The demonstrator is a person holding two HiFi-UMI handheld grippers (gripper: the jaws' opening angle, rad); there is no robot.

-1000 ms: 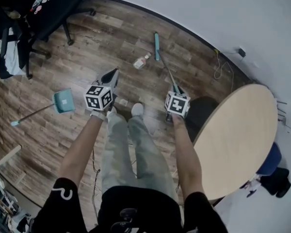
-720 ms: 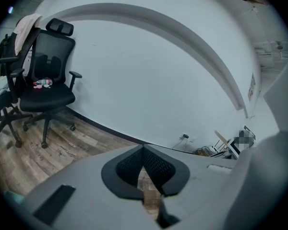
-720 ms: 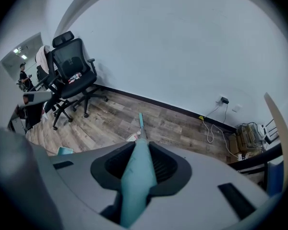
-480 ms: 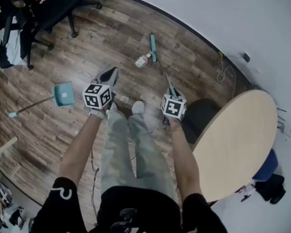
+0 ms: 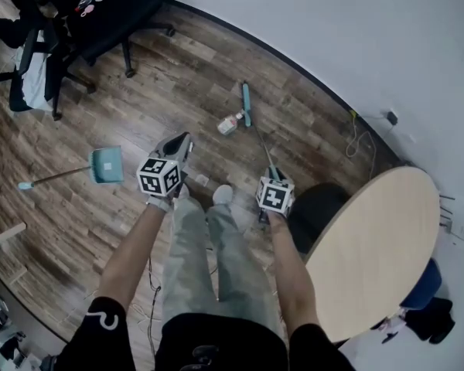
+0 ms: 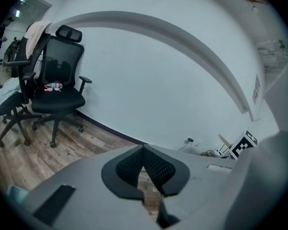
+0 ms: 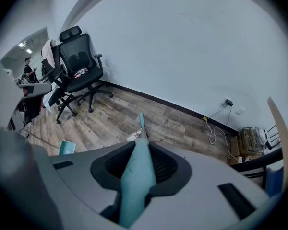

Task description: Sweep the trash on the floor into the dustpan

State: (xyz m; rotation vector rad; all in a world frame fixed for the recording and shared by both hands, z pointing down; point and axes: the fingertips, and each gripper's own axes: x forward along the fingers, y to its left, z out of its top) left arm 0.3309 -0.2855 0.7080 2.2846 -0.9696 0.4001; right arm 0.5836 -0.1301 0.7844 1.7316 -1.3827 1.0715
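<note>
We wear a black short-sleeved top [image 5: 216, 340] with a white looped mark on the left sleeve [image 5: 100, 309], pale grey-green trousers [image 5: 205, 246] and white shoes [image 5: 221, 195]. Our left gripper [image 5: 182, 141] and right gripper [image 5: 271, 174] have smooth grey shells and black mesh-textured pads [image 6: 158, 166]. Each carries a cube [image 5: 158, 175] of black-and-white square markers.

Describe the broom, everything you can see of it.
The broom is long and slim: a teal grip, a thin dark shaft and a narrow teal head, all plastic-looking. The right gripper holds the grip, its tongs shut on it. The shaft slants down and away from the person, with the head on the wooden floor right beside a small bottle; whether they touch is unclear.
</note>
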